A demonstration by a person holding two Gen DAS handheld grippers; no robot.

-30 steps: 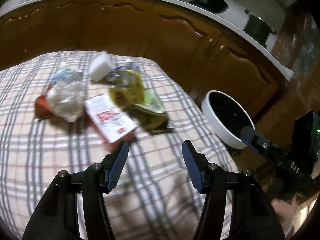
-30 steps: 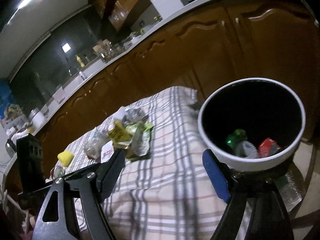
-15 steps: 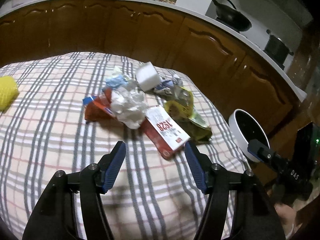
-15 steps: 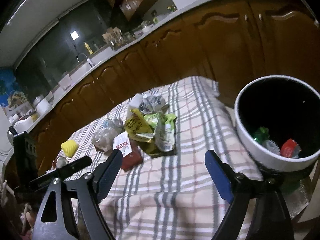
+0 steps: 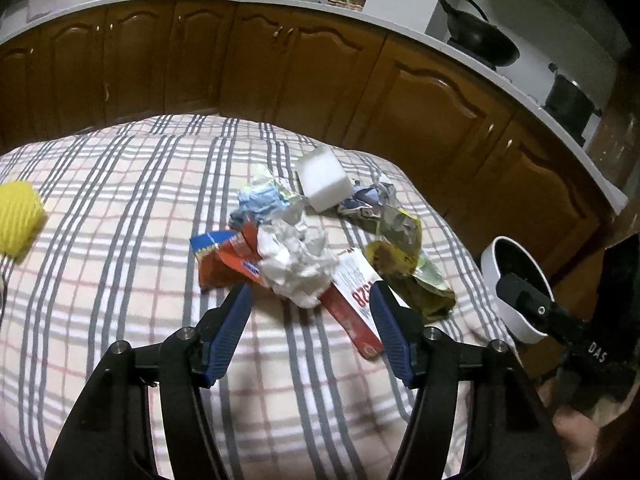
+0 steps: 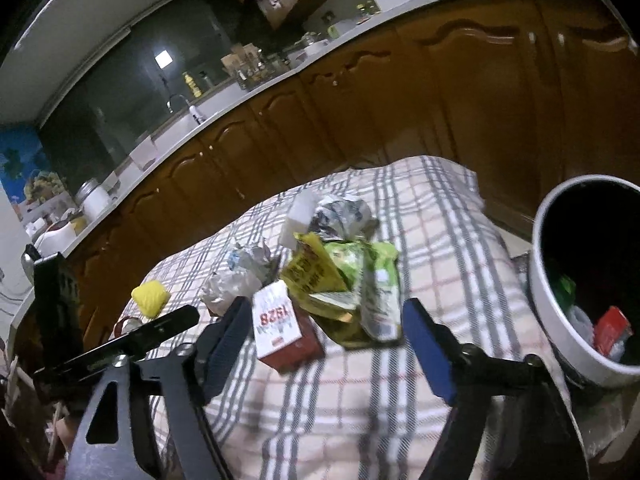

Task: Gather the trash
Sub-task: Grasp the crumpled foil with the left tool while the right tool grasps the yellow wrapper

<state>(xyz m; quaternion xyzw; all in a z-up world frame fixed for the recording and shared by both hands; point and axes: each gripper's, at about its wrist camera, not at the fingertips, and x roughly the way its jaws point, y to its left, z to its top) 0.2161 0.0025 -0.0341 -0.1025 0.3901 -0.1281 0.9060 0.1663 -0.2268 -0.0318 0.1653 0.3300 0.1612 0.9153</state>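
A pile of trash lies on the plaid tablecloth [image 5: 120, 208]: a crumpled white tissue [image 5: 296, 264], a red and white box marked 1928 [image 5: 356, 300], an orange wrapper [image 5: 228, 256], yellow and green bags [image 5: 408, 256] and a white foam block [image 5: 324, 178]. My left gripper [image 5: 310, 320] is open and empty, just short of the tissue. My right gripper [image 6: 326, 340] is open and empty, just in front of the box [image 6: 280, 328] and the bags [image 6: 344, 280]. The white trash bin [image 6: 580, 280] with some trash inside stands off the table's right end.
A yellow ball [image 5: 16, 220] lies at the table's left; it also shows in the right wrist view [image 6: 149, 298]. Brown kitchen cabinets [image 5: 280, 64] run behind the table. A wok [image 5: 480, 40] and a pot [image 5: 568, 100] sit on the counter.
Both grippers have moved from the bin side toward the trash pile. The left one has closed in on the tissue; the bin has slid to the right edge of the right wrist view.
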